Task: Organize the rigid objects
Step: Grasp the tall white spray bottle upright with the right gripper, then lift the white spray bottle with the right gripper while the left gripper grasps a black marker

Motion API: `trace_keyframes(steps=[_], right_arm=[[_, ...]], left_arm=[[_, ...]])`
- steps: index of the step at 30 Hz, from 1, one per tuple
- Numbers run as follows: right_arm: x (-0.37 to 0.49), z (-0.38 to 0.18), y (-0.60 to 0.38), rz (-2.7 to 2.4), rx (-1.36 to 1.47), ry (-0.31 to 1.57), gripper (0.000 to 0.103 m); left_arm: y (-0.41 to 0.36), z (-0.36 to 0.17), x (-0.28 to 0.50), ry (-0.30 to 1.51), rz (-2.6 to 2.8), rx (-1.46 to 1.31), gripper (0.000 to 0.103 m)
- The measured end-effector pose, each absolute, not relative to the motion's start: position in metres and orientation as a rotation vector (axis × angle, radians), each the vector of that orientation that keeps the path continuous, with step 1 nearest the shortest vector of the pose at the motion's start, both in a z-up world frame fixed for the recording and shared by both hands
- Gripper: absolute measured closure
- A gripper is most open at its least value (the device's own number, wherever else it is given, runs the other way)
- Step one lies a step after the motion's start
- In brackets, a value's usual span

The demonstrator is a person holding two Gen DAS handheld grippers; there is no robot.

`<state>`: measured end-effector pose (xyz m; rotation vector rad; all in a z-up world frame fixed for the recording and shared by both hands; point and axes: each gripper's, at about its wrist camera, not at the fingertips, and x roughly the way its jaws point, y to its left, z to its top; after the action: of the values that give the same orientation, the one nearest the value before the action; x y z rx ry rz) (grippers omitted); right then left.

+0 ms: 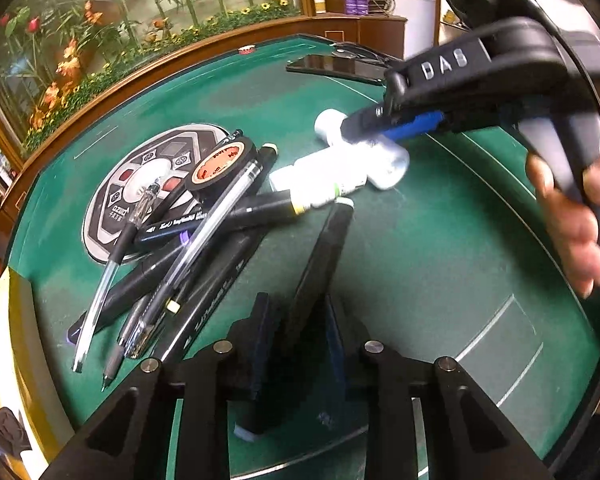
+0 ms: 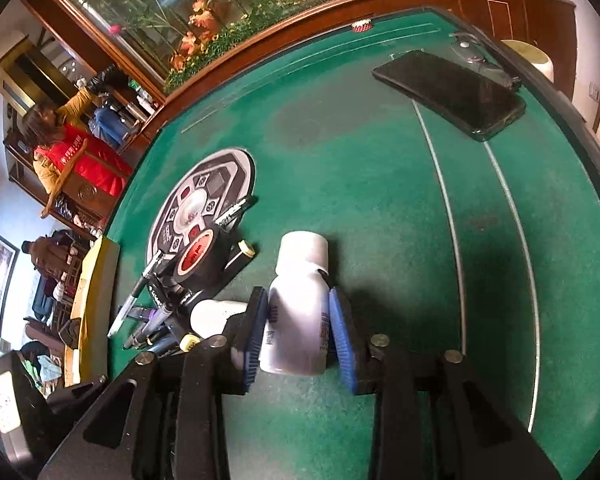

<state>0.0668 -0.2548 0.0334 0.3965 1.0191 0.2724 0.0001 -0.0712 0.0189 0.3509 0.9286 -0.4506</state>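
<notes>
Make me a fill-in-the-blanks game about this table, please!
1. The bottle between the right gripper's fingers is ___.
2. The left gripper holds a ___ marker.
3. The tape lies on top of a pile of ___.
Missing words: white, black, pens.
</notes>
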Motion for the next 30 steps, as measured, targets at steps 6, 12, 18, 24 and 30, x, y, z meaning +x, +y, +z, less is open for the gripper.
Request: trace_keyframes(steps=[6, 12, 18, 24, 30], right_arm=[[0.07, 0.024, -0.251, 0.25, 0.358, 1.025, 0.069], [0.062, 0.031, -0.252, 0.261, 0.361, 0.997, 0.07], [0.054, 0.045, -0.258, 0.248, 0.373, 0.932, 0.07], [0.048, 0.054, -0.26, 0.276, 0.404, 0.887, 0.07], [0.035, 0.071, -0.249, 0.318, 0.374, 0.796, 0.069]], left_arm=[[-0.076, 0.018, 0.001, 0.908, -0.42, 0.324, 0.079], [-0.071, 0.019, -0.008, 0.905, -0.43, 0.223, 0.089], [-0.054, 0.035, -0.024, 0.833, -0.438, 0.116, 0.089], [-0.027, 0.045, -0.03, 0.775, -0.403, 0.005, 0.089], [-0.011, 0.046, -0.03, 0.754, -0.394, -0.06, 0.089]])
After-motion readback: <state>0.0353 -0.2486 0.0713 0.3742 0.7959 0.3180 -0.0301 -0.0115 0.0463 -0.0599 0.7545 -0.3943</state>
